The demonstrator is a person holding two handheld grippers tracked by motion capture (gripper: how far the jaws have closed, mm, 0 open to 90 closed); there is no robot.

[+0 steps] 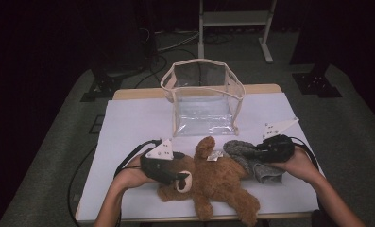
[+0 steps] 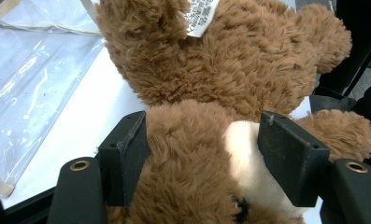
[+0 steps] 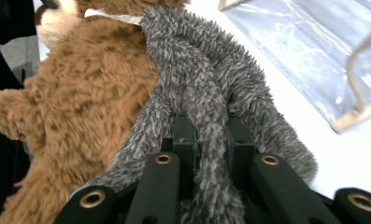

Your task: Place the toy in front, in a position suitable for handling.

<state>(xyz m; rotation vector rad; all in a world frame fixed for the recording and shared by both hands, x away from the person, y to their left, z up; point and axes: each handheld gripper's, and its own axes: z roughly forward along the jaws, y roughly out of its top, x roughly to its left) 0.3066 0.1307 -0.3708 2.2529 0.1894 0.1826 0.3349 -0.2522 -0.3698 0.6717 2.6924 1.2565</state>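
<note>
Teddy bear point(image 1: 213, 182) lies lower centre on desk point(image 1: 128, 123). Left gripper point(image 2: 204, 154) fingers half-open, clamped on its head. Right gripper point(image 3: 210, 140) fingers nearly closed, pinching grey cloth point(image 3: 206, 79), right of bear.

We are reaching both forearms in from the near edge, our left gripper point(image 1: 168, 168) clamping with jaws partly spread, our right gripper point(image 1: 270, 150) pinching nearly closed, both lying low and level.
</note>
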